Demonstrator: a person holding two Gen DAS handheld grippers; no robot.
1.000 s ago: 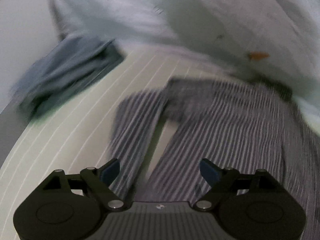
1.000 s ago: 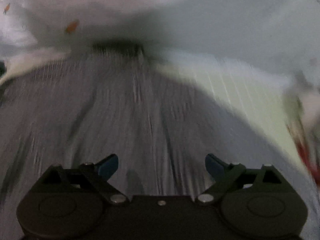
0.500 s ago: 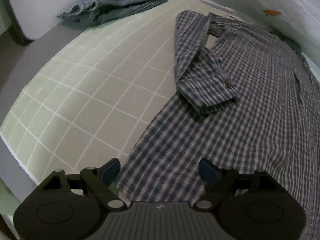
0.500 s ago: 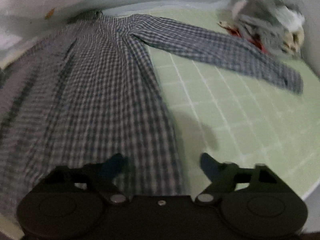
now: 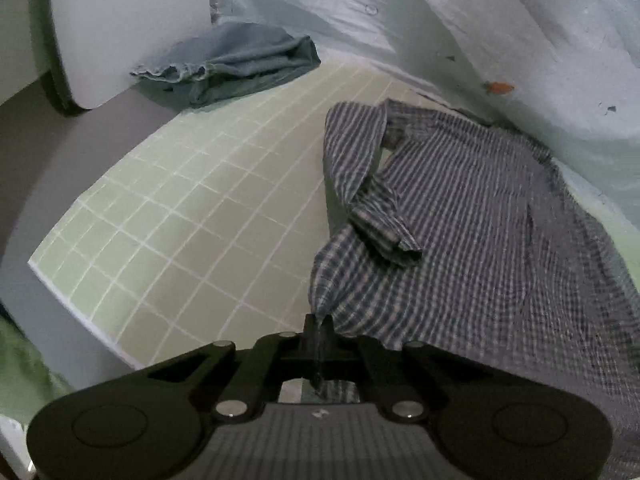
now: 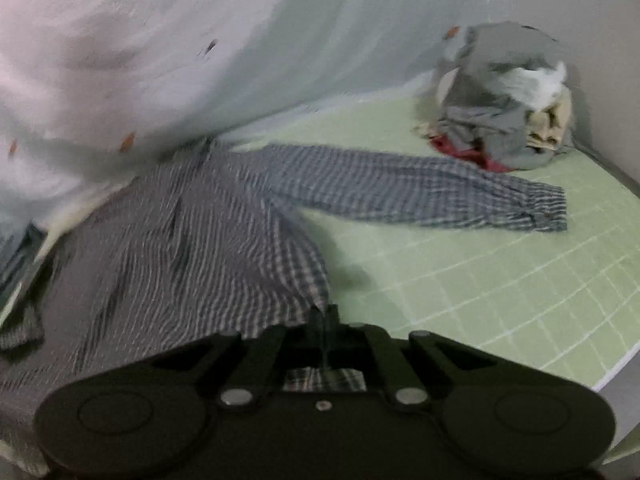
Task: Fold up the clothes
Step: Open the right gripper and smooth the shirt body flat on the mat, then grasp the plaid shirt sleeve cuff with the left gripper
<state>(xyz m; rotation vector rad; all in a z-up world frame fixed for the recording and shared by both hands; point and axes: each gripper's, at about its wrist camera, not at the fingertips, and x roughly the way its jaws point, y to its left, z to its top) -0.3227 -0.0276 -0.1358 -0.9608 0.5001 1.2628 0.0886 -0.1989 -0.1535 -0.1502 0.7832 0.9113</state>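
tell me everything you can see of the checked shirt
The checked shirt is dark blue and white woven cloth, spread flat on the green gridded mat. One sleeve lies straight out, the other is folded over the body. The left gripper and right gripper each pinch a hem corner.

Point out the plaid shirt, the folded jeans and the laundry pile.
Shirt (image 5: pixel 480 216): left wrist view, on its back panel.
Jeans (image 5: pixel 240 60): left wrist view, on the top fold.
Pile (image 6: pixel 508 100): right wrist view, on the grey garment.

dim, bluish light | soft shadows | fisheye-bent edges | right view motion-blurred
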